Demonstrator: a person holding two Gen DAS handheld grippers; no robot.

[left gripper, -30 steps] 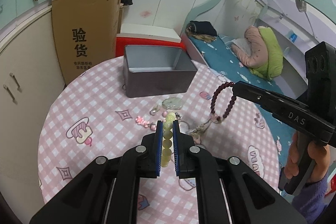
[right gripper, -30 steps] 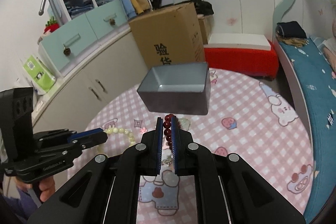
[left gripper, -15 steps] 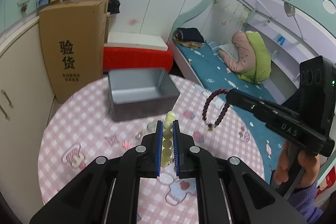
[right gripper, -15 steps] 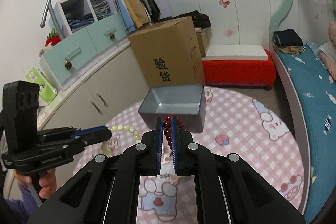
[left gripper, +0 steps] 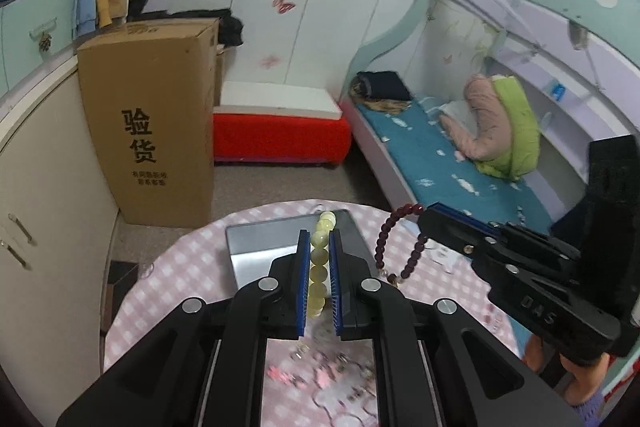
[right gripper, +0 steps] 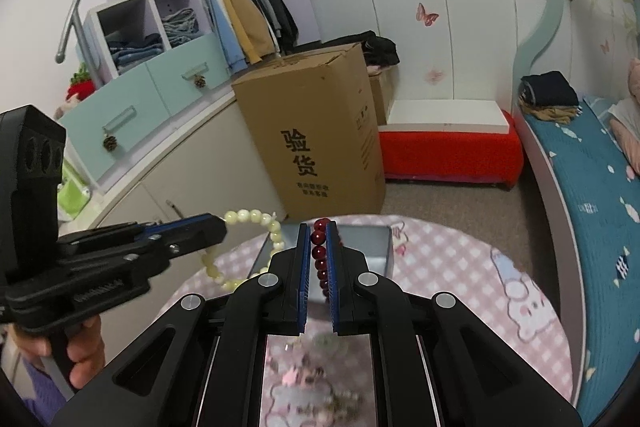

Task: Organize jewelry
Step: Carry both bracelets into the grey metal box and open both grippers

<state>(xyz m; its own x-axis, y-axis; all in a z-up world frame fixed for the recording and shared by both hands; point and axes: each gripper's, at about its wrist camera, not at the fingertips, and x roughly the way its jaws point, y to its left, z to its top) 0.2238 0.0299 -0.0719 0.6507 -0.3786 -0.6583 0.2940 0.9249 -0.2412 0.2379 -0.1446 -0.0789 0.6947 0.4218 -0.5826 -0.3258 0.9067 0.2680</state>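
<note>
My left gripper is shut on a pale yellow bead bracelet, held in the air above the grey metal box. My right gripper is shut on a dark red bead bracelet, also lifted. In the left wrist view the red bracelet hangs from the right gripper beside the box. In the right wrist view the yellow bracelet hangs from the left gripper. Loose small jewelry lies blurred on the pink checked table under the grippers.
The round table's far edge lies just past the grey box. A tall cardboard box, a red and white bench, a bed and cream cabinets stand around the table.
Both grippers have risen and moved forward with their bracelets. The box and table now sit lower and smaller in both views, and the loose jewelry lies beneath the fingers.
</note>
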